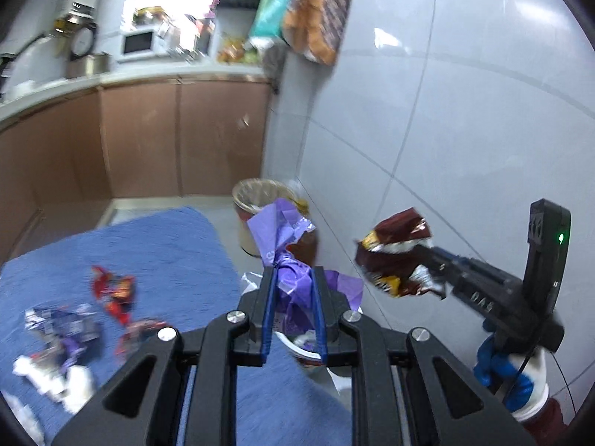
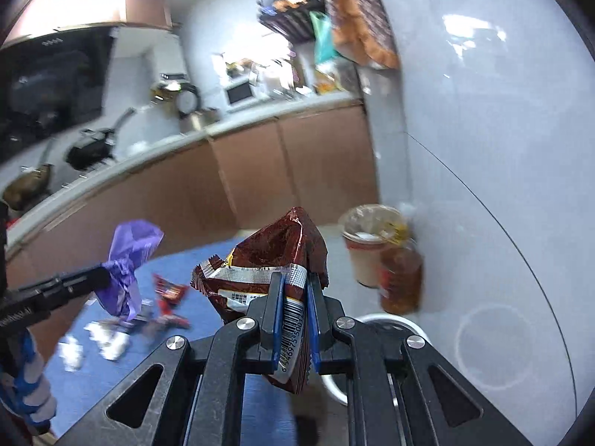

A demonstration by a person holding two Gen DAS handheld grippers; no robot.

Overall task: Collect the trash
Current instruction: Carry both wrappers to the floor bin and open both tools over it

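Mid-carry: the left gripper [image 1: 293, 271] pinches a purple wrapper [image 1: 286, 245], the right gripper [image 2: 295, 278] a brown snack bag [image 2: 275, 256]. Next, release both over the white bin [image 2: 386, 321] just below (more wrappers [image 1: 111, 290] lie down-left).

The left tool [image 1: 293, 278] is clamping its blue-lined fingers [image 1: 268, 308] narrowly together, held up in the air. The right tool [image 2: 295, 290] is gripping just as tightly alongside it, a blue-and-white gloved hand [image 1: 509, 375] wrapping its handle from below.
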